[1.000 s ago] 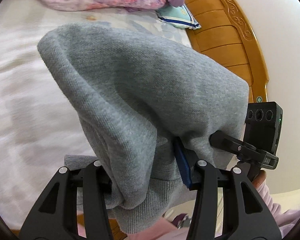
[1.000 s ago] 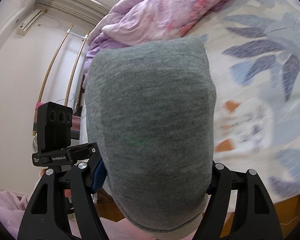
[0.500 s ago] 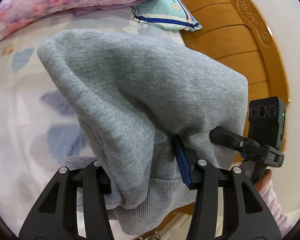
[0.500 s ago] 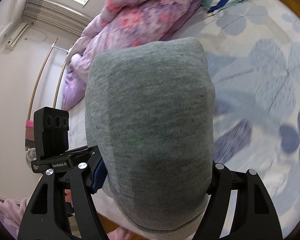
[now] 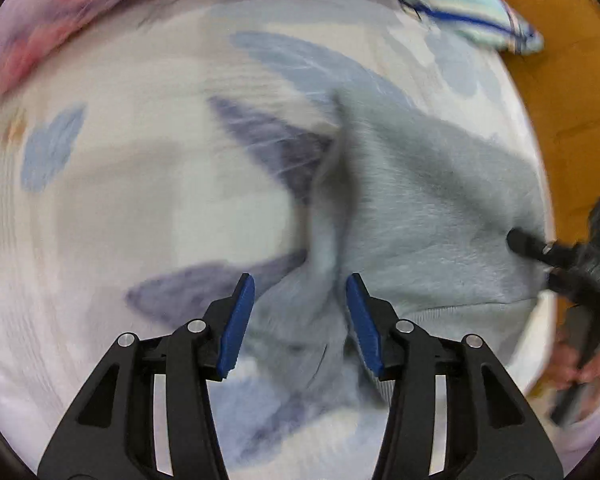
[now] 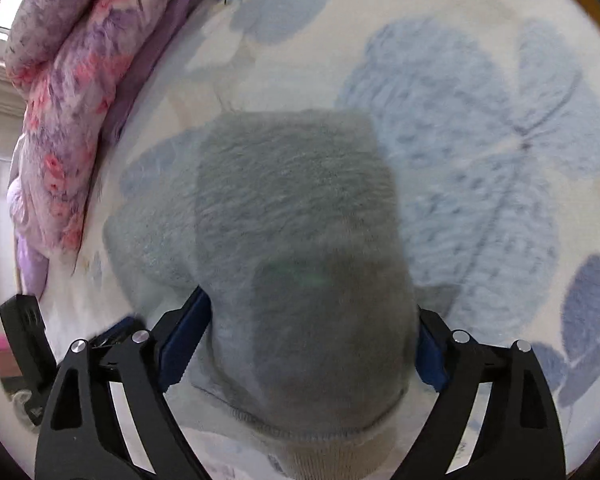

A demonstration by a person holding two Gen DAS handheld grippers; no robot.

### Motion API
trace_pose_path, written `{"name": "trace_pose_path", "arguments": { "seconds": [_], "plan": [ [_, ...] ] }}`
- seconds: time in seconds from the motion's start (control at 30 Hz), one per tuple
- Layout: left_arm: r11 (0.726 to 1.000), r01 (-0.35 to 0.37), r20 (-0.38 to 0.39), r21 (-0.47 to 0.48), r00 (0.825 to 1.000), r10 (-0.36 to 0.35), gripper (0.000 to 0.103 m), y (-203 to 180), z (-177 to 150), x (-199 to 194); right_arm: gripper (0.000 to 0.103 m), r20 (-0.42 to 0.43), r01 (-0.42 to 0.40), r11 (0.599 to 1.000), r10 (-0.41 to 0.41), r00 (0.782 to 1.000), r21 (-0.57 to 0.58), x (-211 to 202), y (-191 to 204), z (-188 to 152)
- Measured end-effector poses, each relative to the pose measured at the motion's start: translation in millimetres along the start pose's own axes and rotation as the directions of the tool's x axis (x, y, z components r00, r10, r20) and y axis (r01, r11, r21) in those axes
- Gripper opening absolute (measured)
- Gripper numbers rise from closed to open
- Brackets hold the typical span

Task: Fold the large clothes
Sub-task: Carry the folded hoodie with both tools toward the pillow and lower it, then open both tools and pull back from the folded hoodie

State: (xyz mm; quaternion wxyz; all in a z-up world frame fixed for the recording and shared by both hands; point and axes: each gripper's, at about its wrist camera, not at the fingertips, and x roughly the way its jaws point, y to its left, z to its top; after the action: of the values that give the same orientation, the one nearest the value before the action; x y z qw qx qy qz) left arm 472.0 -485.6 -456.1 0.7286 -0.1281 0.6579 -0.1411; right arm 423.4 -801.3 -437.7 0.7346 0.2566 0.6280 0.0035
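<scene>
Draping over right gripper (image 6: 312, 344), grey sweater (image 6: 300, 208) (left gripper (image 5: 300, 312) spread).

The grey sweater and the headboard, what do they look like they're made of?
The grey sweater looks like soft knitted fabric, probably cotton fleece: matte, fuzzy surface, ribbed hem at the bottom. The headboard looks like varnished wood, orange-brown and smooth, though blur hides any grain.

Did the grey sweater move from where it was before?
Yes. The grey knit sweater dropped from in front of the camera down onto the floral bedsheet.
</scene>
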Motion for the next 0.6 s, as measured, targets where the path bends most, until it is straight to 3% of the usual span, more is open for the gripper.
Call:
{"name": "trace_pose_path", "arguments": {
  "seconds": [0.03, 0.07, 0.13, 0.17, 0.2, 0.23, 0.27, 0.37, 0.43, 0.5, 0.57, 0.6],
  "plan": [
    [1.000, -0.021, 0.025, -0.001, 0.999, 0.021, 0.047, 2.5, -0.6, -10.6, 0.085, 0.050, 0.055, 0.998, -0.053, 0.997, -0.025, -13.0, 4.9, -4.4],
    [0.999, -0.032, 0.049, 0.021, 0.998, 0.031, 0.047, 0.4, 0.7, -21.0, 0.088, 0.140, 0.157, 0.986, -0.148, 0.979, -0.058, -32.7, 12.9, -9.9],
    [0.998, -0.034, 0.068, 0.053, 0.997, 0.031, 0.047, -11.5, 2.4, -36.6, 0.088, 0.264, 0.278, 0.957, -0.246, 0.933, -0.089, -60.9, 23.1, -15.7],
    [0.998, -0.028, 0.082, 0.065, 0.996, 0.023, 0.047, -19.7, 3.4, -42.8, 0.088, 0.318, 0.285, 0.954, -0.242, 0.917, -0.093, -75.3, 25.8, -18.6],
    [0.996, -0.005, 0.105, 0.087, 0.995, -0.004, 0.047, -33.0, 4.7, -49.5, 0.088, 0.351, 0.255, 0.961, -0.204, 0.914, -0.106, -86.1, 27.5, -21.1],
    [0.993, 0.013, 0.124, 0.116, 0.992, -0.028, 0.048, -46.9, 5.1, -53.0, 0.077, 0.360, 0.213, 0.969, -0.155, 0.920, -0.128, -91.5, 27.3, -23.4],
    [0.988, 0.008, 0.143, 0.152, 0.989, -0.030, 0.048, -62.3, 5.1, -53.2, 0.055, 0.364, 0.177, 0.972, -0.110, 0.925, -0.157, -94.1, 28.6, -24.8],
    [0.972, -0.009, 0.163, 0.236, 0.986, -0.031, 0.043, -100.0, 12.4, -35.4, 0.020, 0.357, 0.214, 0.955, -0.130, 0.925, -0.206, -83.8, 39.3, -23.1],
    [0.968, -0.016, 0.172, 0.251, 0.985, -0.028, 0.019, -117.3, 24.8, -14.1, 0.011, 0.326, 0.183, 0.954, -0.099, 0.940, -0.238, -64.7, 41.1, -15.3],
    [0.969, -0.023, 0.134, 0.247, 0.991, -0.011, 0.011, -126.7, 33.4, 16.9, 0.006, 0.264, 0.143, 0.962, -0.079, 0.961, -0.234, -37.7, 40.0, -2.1],
    [0.972, -0.041, 0.116, 0.229, 0.993, 0.015, 0.010, -125.6, 36.0, 42.9, 0.006, 0.238, 0.155, 0.959, -0.098, 0.966, -0.237, -20.8, 40.7, 6.0],
    [0.979, -0.017, 0.080, 0.202, 0.997, 0.001, 0.010, -119.1, 41.9, 58.4, 0.005, 0.219, 0.166, 0.958, -0.114, 0.969, -0.235, -8.9, 40.2, 11.0]
  ]
}}
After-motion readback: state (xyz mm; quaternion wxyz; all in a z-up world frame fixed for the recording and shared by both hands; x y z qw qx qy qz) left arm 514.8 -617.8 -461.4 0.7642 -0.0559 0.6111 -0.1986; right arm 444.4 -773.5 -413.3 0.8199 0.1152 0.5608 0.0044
